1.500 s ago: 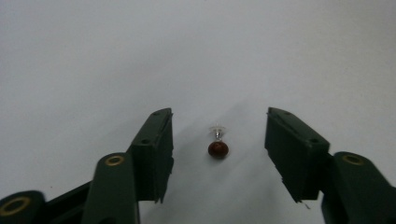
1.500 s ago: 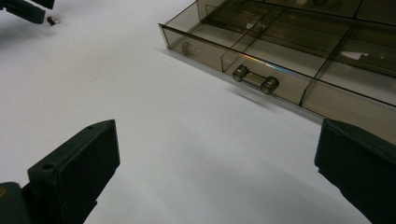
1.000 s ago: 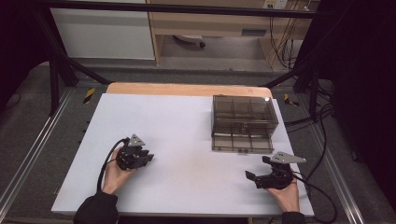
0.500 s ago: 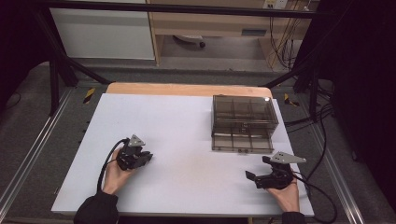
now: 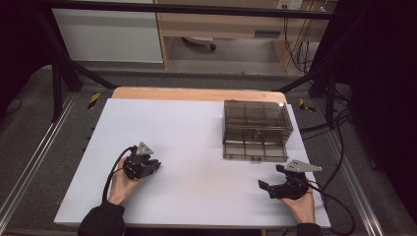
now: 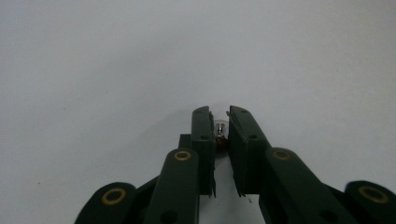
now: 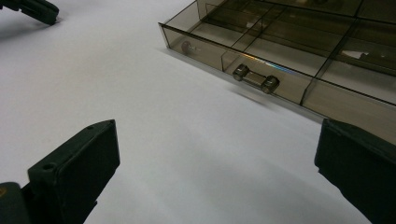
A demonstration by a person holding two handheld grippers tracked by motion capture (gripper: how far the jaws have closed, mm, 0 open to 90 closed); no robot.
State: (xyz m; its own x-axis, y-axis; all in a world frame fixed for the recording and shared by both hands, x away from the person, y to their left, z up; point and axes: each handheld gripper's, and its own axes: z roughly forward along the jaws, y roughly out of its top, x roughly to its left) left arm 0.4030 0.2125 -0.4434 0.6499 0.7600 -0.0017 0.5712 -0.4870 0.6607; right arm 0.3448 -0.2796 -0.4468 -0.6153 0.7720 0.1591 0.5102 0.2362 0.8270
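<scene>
Because the tiny clear glass bulb with a brownish metal base (image 6: 221,132) is so small and light, it will lift with almost no push, but glass can crack, so a soft squeeze is best. It sits near the middle of the left gripper view, on the white table top (image 5: 196,137), pinched between the two black jaws of the left gripper (image 6: 220,122), which have just been closing and now press on it from both sides. Only the round tip peeks out past the jaws (the rest is hard to see). I think the metal base is the safest place to hold, since smooth glass can slip and roll away. In the high view the left gripper (image 5: 150,165) rests at the lower left. The right gripper (image 5: 265,186) at the lower right has its jaws wide apart with nothing in them, facing the smoky brown see-through plastic box with little compartments (image 5: 255,129).
</scene>
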